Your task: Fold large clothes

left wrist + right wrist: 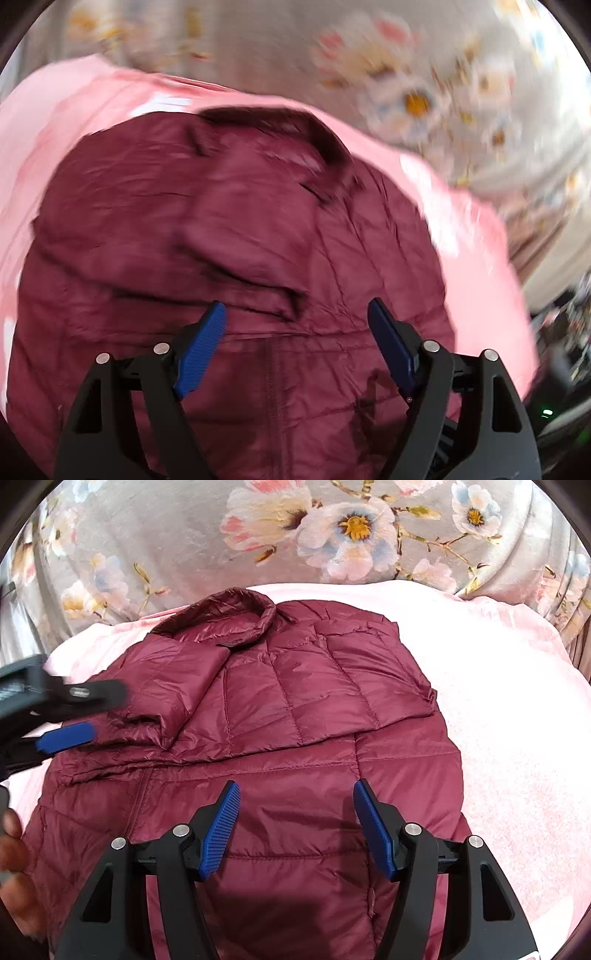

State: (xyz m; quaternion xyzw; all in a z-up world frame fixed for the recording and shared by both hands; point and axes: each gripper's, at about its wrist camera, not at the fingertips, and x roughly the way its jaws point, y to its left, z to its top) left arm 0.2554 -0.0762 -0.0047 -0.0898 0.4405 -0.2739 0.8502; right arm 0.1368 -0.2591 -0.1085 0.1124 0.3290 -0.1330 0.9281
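Observation:
A maroon quilted puffer jacket [280, 716] lies flat on a pink blanket, collar at the far side and both sleeves folded in over the body. It also fills the blurred left wrist view [236, 236]. My right gripper [293, 788] is open and empty, hovering over the jacket's lower half. My left gripper [295, 308] is open and empty above the jacket near its zipper. It also shows at the left edge of the right wrist view [74, 716], beside the folded left sleeve.
The pink blanket [498, 720] spreads under and around the jacket. A grey floral sheet [332, 531] lies beyond it. The person's hand [14, 853] shows at the lower left. Dark clutter [569, 332] lies off the bed's right edge.

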